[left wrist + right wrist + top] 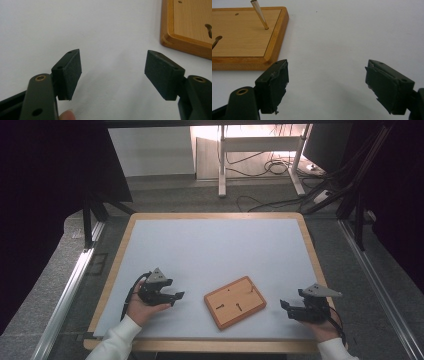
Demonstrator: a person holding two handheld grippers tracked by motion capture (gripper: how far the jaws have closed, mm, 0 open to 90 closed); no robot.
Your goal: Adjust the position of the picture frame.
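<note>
High view first: the left gripper [176, 298], lower left of the frame, and the right gripper [284, 306], lower right, both hold their jaws spread with nothing between them, pointing inward at each other. Between them, low in the centre, lies the wooden board [235, 301] on the white table [210, 245], its long axis running from lower left to upper right. Both grippers sit near it, roughly equally close, though the angle makes that hard to judge. A thin metal pin [259, 14] stands tilted on the board in the right gripper view, upper left; a dark slot [209, 29] shows at the right edge of the left gripper view.
</note>
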